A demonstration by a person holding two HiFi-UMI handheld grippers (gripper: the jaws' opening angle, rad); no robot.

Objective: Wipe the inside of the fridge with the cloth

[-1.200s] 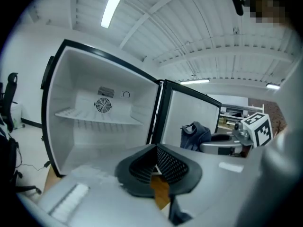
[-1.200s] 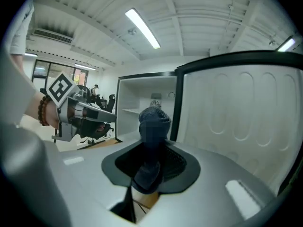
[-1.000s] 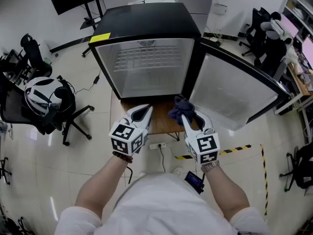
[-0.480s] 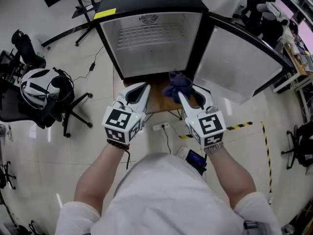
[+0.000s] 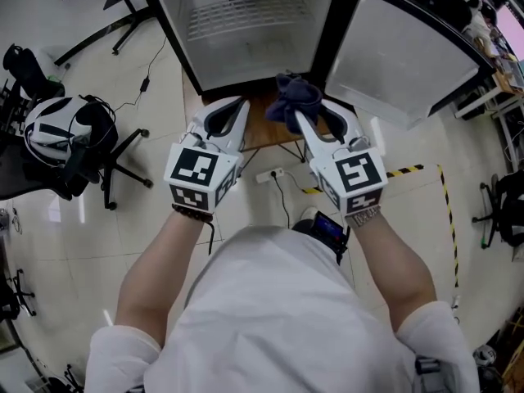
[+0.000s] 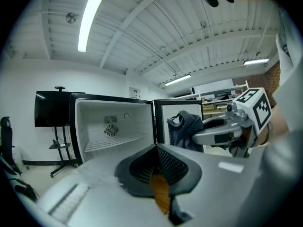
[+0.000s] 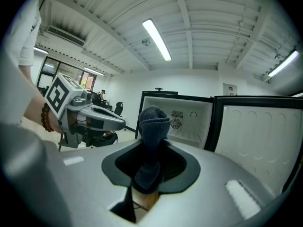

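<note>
Right tool (image 5: 313, 113) is clamped on the dark knitted cloth (image 5: 296, 98). Its own view shows the cloth wedged deep between the jaws, the head view only a bunch at the tips. Left tool (image 5: 229, 109): jaws pressed together, empty. Fridge (image 5: 246, 56) gapes just ahead, door (image 5: 401, 56) swung wide, with smooth white walls and a wire shelf (image 5: 237, 11).

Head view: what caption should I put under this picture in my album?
Right gripper holds a dark blue cloth, left gripper shut and empty, both in front of the open fridge.
</note>
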